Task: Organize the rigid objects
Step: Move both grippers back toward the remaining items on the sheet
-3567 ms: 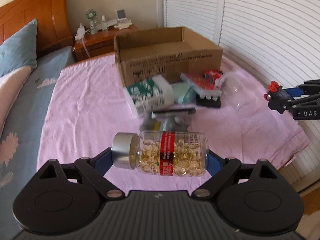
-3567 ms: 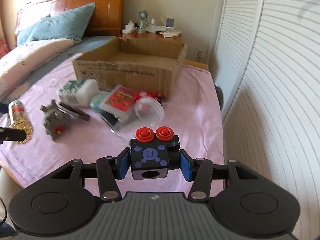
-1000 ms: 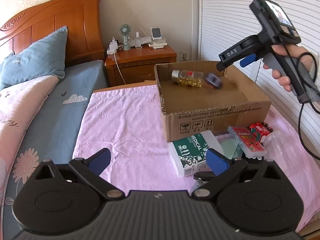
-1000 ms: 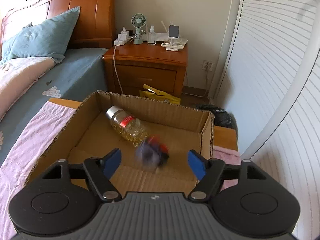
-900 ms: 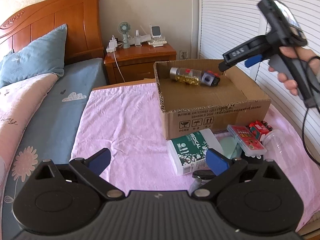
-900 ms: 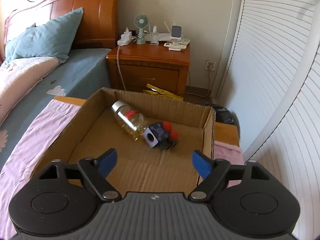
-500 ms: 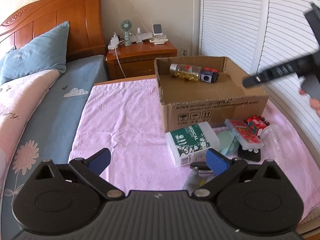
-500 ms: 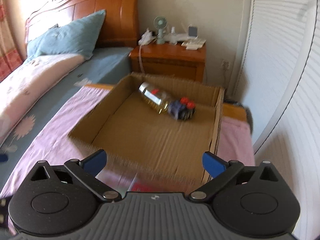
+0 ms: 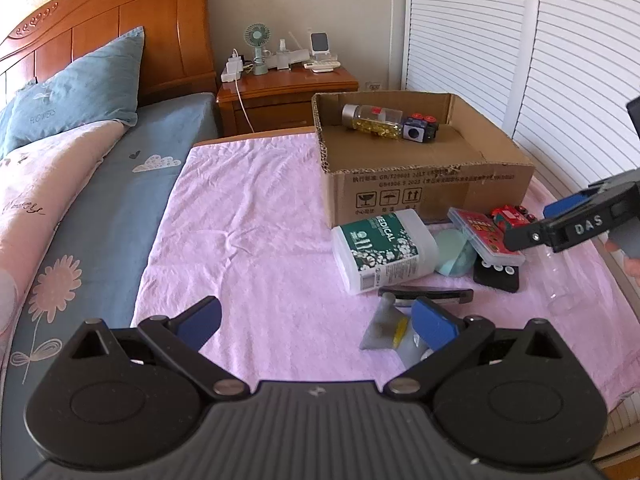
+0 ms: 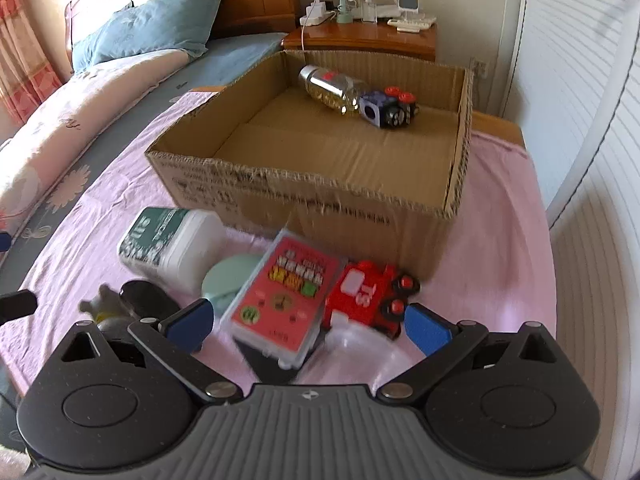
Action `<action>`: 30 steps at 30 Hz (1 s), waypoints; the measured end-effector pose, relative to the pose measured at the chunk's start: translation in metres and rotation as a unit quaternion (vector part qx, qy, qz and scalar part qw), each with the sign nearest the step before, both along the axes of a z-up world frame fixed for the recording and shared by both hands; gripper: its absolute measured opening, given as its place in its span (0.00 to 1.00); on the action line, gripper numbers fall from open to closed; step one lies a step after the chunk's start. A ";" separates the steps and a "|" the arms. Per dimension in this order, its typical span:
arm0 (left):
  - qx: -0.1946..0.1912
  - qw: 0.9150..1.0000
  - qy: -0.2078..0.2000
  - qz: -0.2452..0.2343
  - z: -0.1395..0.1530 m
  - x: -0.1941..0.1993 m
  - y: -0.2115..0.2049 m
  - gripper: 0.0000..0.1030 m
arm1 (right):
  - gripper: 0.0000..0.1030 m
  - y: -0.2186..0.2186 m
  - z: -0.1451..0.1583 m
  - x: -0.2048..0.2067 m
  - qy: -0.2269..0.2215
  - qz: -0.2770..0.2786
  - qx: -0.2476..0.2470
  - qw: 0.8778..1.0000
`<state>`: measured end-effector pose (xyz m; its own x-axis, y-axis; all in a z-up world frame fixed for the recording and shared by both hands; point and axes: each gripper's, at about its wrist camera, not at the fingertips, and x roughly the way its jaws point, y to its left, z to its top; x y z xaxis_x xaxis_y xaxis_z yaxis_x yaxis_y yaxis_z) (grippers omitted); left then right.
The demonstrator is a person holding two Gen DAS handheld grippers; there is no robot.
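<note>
The bed (image 9: 120,184) occupies the left of the scene, with a blue pillow (image 9: 76,92) against the wooden headboard (image 9: 100,20). A pink cloth (image 9: 260,220) covers the surface beside it and carries all the task items.

A cardboard box (image 10: 320,208) stands open-topped on the far part of the pink cloth. Inside it, against the far wall, a capsule bottle (image 10: 332,88) lies on its side, touching a dark toy block (image 10: 388,112) with red knobs.

The remaining items lie in a cluster just in front of the box:
- a white-and-green medical container (image 9: 384,250) on its side;
- a red card case (image 10: 284,300), tilted, resting on a mint round case (image 10: 228,276) and a black item (image 9: 496,276);
- a red toy train (image 10: 368,296) just beside the card case;
- a clear cup (image 9: 568,276) on its side, near the train;
- a dark glasses case (image 9: 424,294) and a grey toy figure (image 9: 384,328) nearest the camera in the left wrist view.

The left gripper (image 9: 316,320) hovers over the pink cloth with its fingers spread wide and nothing between them; the right-hand pad overlaps the grey toy figure in view.

The right gripper (image 10: 308,324) is above the cluster, fingers fully spread and gripping nothing, with the card case and toy train seen between the pads.
</note>
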<state>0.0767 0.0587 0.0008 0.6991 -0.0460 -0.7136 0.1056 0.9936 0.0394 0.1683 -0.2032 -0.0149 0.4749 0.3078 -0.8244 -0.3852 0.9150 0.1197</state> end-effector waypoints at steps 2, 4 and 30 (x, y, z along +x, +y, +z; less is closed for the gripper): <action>-0.001 1.000 0.001 -0.004 -0.001 0.000 -0.002 0.98 | 1.00 -0.005 0.000 -0.008 0.008 0.001 0.012 1.000; 0.000 1.000 0.003 -0.009 -0.001 0.000 -0.003 0.98 | 1.00 -0.011 0.000 -0.017 0.016 0.000 0.021 1.000; -0.048 0.990 0.085 -0.105 -0.062 0.010 -0.022 0.98 | 1.00 0.019 -0.046 -0.099 -0.022 -0.049 -0.078 0.996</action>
